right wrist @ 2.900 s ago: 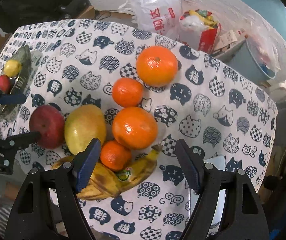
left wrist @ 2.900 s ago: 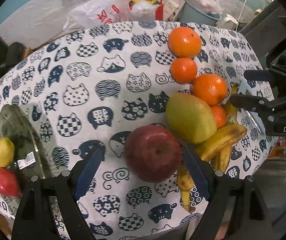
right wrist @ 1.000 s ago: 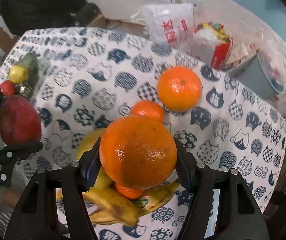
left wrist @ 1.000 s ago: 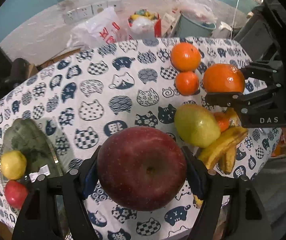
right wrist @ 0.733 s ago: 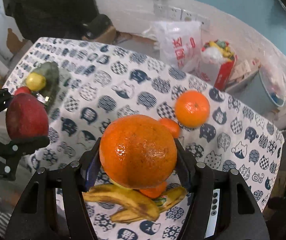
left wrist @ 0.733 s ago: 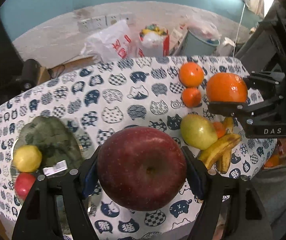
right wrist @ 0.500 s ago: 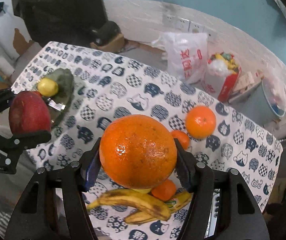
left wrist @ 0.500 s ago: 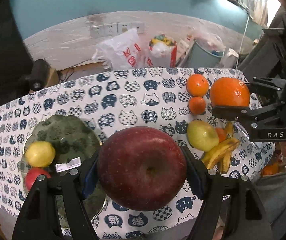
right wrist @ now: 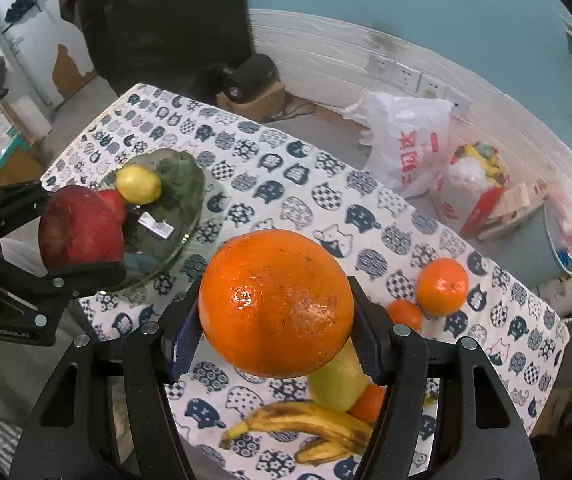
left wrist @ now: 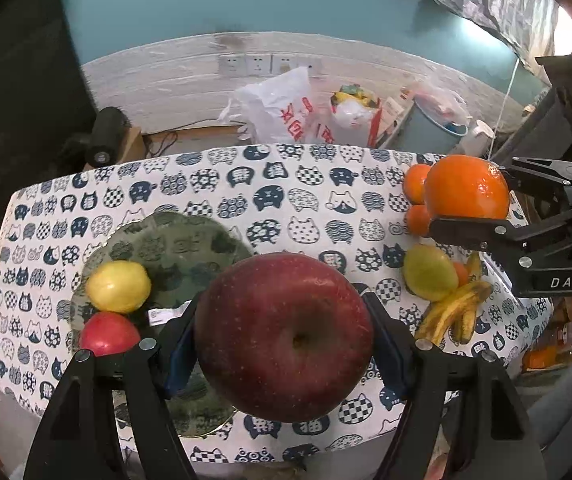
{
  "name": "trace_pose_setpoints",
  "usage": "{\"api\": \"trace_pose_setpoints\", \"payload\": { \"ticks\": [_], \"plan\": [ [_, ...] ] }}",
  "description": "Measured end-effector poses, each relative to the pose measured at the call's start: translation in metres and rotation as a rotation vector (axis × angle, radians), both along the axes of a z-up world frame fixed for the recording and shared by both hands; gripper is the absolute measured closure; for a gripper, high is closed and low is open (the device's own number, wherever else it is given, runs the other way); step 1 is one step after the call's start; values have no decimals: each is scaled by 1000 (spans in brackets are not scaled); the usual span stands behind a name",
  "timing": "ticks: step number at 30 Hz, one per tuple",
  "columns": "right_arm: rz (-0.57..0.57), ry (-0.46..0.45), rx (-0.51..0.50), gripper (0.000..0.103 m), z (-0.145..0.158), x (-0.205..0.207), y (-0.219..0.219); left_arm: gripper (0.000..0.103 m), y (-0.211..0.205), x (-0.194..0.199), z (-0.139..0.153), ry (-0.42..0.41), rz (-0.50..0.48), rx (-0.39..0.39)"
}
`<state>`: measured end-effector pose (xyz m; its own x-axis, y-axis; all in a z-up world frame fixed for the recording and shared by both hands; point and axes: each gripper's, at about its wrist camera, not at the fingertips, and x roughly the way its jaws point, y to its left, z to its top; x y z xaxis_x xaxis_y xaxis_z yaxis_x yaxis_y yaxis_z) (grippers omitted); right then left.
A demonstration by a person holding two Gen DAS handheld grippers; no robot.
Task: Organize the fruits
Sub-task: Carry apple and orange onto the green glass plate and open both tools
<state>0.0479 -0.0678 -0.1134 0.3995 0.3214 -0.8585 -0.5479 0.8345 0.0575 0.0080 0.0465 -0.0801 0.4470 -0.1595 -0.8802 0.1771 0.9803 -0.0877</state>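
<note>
My left gripper (left wrist: pixel 283 340) is shut on a large dark red apple (left wrist: pixel 283 336), held well above the table. My right gripper (right wrist: pixel 275 304) is shut on a big orange (right wrist: pixel 275 302), also lifted; that orange (left wrist: pixel 466 192) shows at the right of the left wrist view. A green glass plate (left wrist: pixel 181 248) at the table's left holds a yellow lemon (left wrist: pixel 117 286) and a small red apple (left wrist: pixel 109 334). On the right of the cloth lie a green mango (left wrist: pixel 430 272), brown-spotted bananas (right wrist: pixel 310 426) and small oranges (right wrist: pixel 442 286).
The table (left wrist: pixel 286 200) wears a white cloth printed with cat faces. Behind it stand a white plastic bag (left wrist: pixel 281 110), a red-edged bag (left wrist: pixel 356 112) and a grey bucket (left wrist: pixel 434 128) against a white and teal wall. A dark speaker (right wrist: pixel 249 74) sits on a box.
Both grippers have risen and pulled back from the table with their fruit still gripped. The table looks smaller, and the plate with its lemon and small apple has come fully into view.
</note>
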Motion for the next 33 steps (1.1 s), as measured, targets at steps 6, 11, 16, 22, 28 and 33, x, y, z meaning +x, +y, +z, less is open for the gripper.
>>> {"api": "trace_pose_setpoints", "payload": {
  "ticks": [6,11,16,22,28,33],
  "plan": [
    [40,7,-3,38,-2,4,27,27,22,-4,-4,10,44,3],
    [71,19,-4,38,-5,8,49,27,42,-7,-12,27,82,4],
    [108,29,-8,38,-10,11,71,27,61,-11,-19,43,119,4],
    [146,45,-7,38,-16,13,100,27,81,-15,-29,65,152,3],
    [179,60,-18,38,-26,15,123,27,95,-18,-44,100,177,4],
    [206,79,-37,38,-41,14,138,27,103,-19,-58,134,183,16]
  ]
}}
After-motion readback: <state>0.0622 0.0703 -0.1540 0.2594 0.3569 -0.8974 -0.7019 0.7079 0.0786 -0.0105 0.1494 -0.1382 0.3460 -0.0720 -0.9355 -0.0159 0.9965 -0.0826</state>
